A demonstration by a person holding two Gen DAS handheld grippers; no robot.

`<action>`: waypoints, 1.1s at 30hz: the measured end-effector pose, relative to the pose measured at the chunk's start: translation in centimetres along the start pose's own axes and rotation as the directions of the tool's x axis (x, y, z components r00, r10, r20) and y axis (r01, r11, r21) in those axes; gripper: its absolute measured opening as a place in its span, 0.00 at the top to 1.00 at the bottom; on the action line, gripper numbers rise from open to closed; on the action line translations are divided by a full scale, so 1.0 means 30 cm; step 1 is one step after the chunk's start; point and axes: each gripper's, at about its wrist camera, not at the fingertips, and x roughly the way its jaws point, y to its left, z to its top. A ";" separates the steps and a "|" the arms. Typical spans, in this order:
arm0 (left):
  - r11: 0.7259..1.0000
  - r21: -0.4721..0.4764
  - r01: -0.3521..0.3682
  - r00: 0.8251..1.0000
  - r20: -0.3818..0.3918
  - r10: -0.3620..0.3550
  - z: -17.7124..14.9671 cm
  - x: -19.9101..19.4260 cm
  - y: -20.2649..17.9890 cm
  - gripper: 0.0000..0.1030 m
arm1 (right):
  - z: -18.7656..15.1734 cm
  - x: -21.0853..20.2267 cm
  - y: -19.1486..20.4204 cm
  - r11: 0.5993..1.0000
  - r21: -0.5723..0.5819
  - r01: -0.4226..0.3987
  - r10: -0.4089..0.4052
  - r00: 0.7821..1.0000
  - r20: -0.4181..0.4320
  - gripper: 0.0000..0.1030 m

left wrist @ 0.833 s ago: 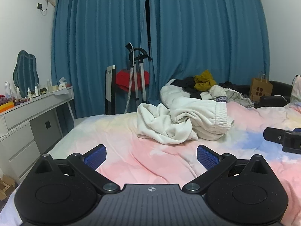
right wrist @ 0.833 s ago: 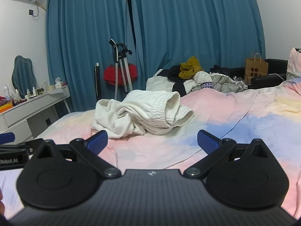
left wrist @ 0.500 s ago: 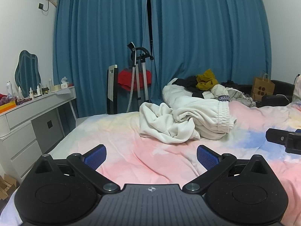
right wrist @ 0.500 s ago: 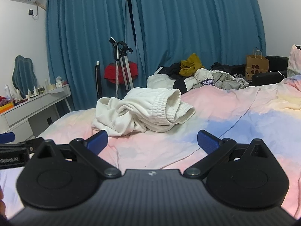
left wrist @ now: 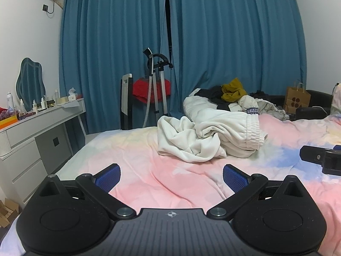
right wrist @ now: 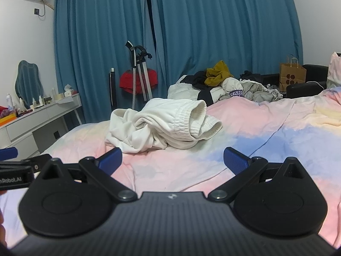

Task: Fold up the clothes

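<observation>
A crumpled white garment with an elastic waistband (left wrist: 211, 136) lies bunched on the pastel pink-and-blue bedsheet (left wrist: 170, 183). It also shows in the right wrist view (right wrist: 166, 128). My left gripper (left wrist: 171, 176) is open and empty, low over the sheet, short of the garment. My right gripper (right wrist: 172, 160) is open and empty, also short of it. The right gripper's side shows at the right edge of the left wrist view (left wrist: 321, 157); the left gripper's side shows at the left edge of the right wrist view (right wrist: 15, 170).
A pile of mixed clothes (left wrist: 234, 98) lies at the bed's far end before blue curtains (left wrist: 213, 42). A white dresser with bottles (left wrist: 32, 123) stands left. A garment steamer with a red cloth (left wrist: 153, 89) stands behind the bed. A paper bag (left wrist: 297, 98) sits far right.
Both grippers have moved slightly forward towards the white garment, which looks a little nearer. Both stay open.
</observation>
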 end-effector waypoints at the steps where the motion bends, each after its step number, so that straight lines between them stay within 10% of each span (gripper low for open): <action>1: 1.000 0.002 0.001 1.000 0.001 -0.001 -0.001 0.001 -0.001 0.00 | 0.002 0.001 -0.001 1.000 0.002 -0.001 0.001 1.000 -0.002 0.00; 33: 0.999 -0.004 0.043 0.999 -0.001 -0.043 -0.017 0.053 0.025 0.00 | 0.233 0.079 0.029 0.999 0.035 0.022 -0.022 1.000 0.017 0.00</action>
